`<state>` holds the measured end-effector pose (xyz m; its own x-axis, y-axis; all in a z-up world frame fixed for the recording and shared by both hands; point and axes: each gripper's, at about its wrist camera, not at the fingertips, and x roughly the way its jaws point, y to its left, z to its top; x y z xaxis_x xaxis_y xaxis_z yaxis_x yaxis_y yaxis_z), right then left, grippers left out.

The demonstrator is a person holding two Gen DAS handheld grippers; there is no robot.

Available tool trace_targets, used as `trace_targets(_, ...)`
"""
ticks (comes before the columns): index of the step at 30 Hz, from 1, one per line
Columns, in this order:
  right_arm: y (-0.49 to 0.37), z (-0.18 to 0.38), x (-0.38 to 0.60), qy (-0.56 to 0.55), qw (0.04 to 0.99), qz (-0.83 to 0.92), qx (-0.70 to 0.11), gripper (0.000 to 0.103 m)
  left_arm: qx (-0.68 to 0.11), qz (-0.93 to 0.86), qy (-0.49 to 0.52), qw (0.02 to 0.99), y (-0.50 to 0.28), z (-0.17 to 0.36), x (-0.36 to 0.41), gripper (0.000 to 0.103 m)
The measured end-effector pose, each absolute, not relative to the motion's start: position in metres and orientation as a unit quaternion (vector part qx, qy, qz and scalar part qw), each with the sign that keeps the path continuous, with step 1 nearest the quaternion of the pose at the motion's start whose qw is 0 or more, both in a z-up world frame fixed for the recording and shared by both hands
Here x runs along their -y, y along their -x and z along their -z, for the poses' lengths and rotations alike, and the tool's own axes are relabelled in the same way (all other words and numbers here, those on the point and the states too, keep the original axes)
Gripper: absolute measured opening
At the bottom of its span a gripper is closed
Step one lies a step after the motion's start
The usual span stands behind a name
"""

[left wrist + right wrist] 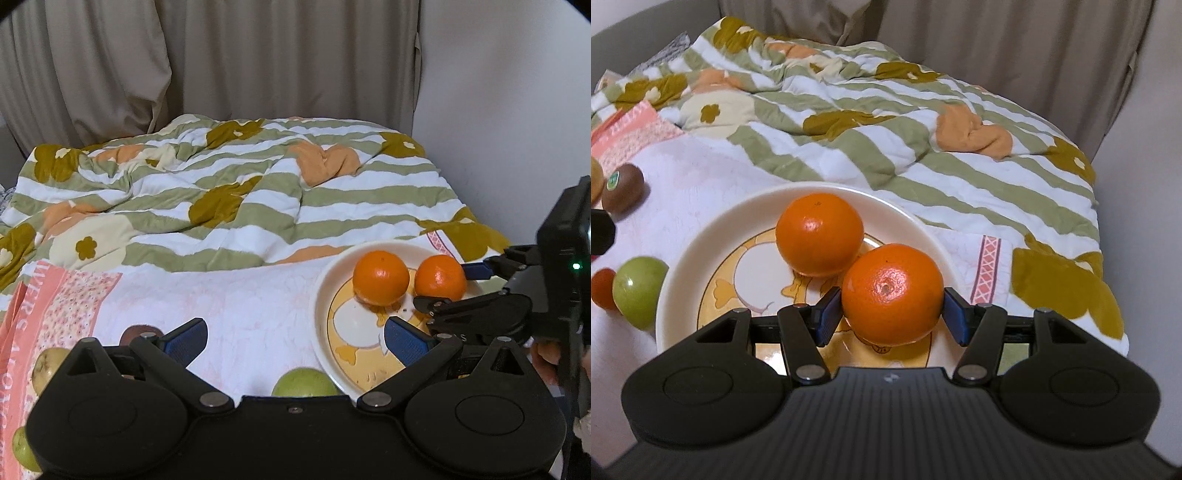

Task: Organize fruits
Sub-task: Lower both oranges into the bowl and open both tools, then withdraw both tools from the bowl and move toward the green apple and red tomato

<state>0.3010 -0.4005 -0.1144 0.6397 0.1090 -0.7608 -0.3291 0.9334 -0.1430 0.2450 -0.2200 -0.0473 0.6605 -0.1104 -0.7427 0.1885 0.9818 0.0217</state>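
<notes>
Placing the second orange (pixel 892 293) on the plate (pixel 683 258), that's my read of the step. Right hand-held gripper (pixel 891 314) about half open, blue pads clamped on the orange's two sides, fruit low over the plate's near part and touching the first orange (pixel 819 234), which already sits on the plate. Can't tell if the held one rests on the plate yet. Left hand-held gripper (pixel 295 341) spread wide, nothing between the pads, hovering beside the plate's rim. Next move, I judge: set down, open right jaws, back off without rolling either orange. Left could go for the green apple (pixel 641 291) just beside the plate. Kiwi (pixel 622 188) and a small red fruit (pixel 603 288) further left. All on a bed with pale sheet; striped flowered quilt (pixel 886 122) bunched behind, curtain (pixel 258 55) and wall beyond.
</notes>
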Motion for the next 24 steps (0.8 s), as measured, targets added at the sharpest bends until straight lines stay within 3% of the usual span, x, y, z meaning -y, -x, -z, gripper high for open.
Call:
trace_targets(4,-0.299,0.119,0.395,0.158,0.896,-0.108,-0.400,0.080,-0.401,0.078,-0.049,0.911,-0.237,0.047,0.218,0.103)
trace_targets(6,-0.294,0.116,0.391,0.177,0.901,-0.102,-0.383,0.103,-0.401,0.075,-0.050,0.912,-0.234,0.046,0.217,0.103)
trace_targets(24,-0.215,0.030,0.429,0.073,0.926,-0.076,-0.363,0.103,-0.337,0.052,-0.053,0.939,-0.162,0.003,0.221,0.103)
